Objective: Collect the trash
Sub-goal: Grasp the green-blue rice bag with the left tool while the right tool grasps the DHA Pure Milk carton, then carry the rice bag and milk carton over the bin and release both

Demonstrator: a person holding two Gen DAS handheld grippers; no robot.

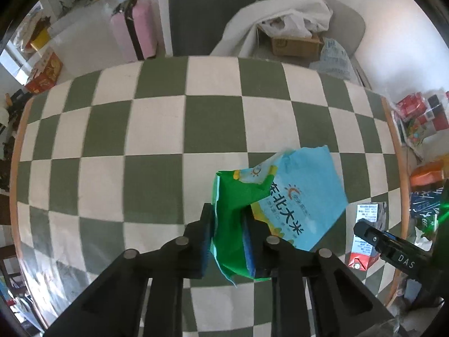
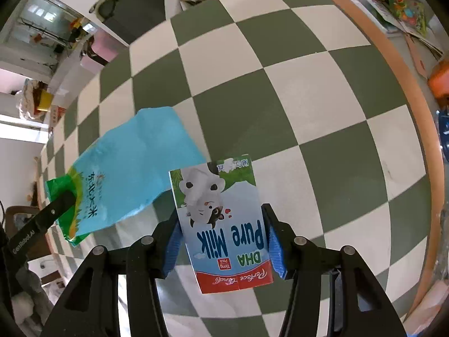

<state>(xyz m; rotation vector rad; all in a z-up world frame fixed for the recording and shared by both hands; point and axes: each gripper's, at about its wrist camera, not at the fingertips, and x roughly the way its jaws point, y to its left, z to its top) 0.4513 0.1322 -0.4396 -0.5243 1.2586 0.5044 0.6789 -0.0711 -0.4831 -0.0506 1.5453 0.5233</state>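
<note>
My left gripper is shut on the green end of a blue and green rice bag and holds it above the checkered table. My right gripper is shut on a "DHA Pure Milk" carton, held upside down above the table. The bag also shows at the left of the right wrist view, pinched by the left gripper. The carton and the right gripper show at the right edge of the left wrist view.
The table has a wooden rim. Past its far edge stand a pink suitcase, a chair with a cardboard box and white cloth, and a red box. Coloured packages lie on the floor at the right.
</note>
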